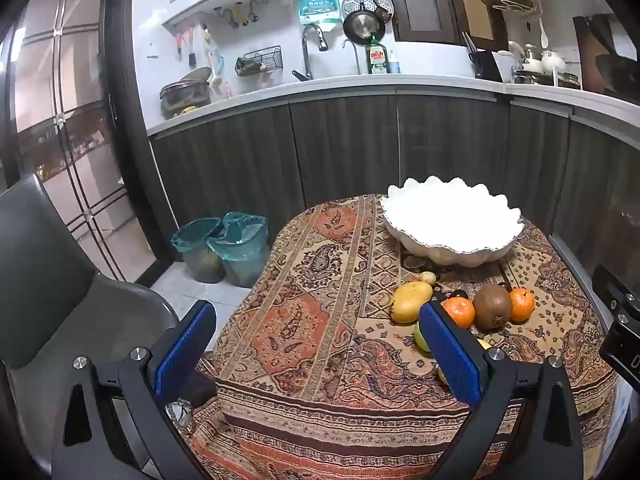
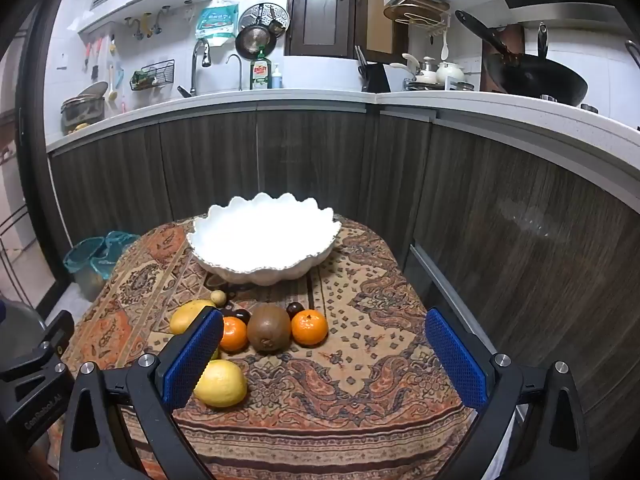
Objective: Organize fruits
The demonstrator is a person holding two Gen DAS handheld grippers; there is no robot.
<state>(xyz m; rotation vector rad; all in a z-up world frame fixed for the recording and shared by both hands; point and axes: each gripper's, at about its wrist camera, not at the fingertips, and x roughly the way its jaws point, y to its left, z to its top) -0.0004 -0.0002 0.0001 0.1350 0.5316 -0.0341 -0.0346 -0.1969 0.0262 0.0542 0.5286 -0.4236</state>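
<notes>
Lying ahead of both wide-open grippers (image 1: 316, 350) (image 2: 324, 356), fruits (image 2: 268, 328) (maybe a kiwi), bowl (image 2: 264, 236) beyond.

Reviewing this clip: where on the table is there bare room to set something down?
Free: cloth left of the mango, and right of the right tangerine up to the table edge. The white bowl looks empty. Crowded: the fruit cluster around the kiwi.
</notes>
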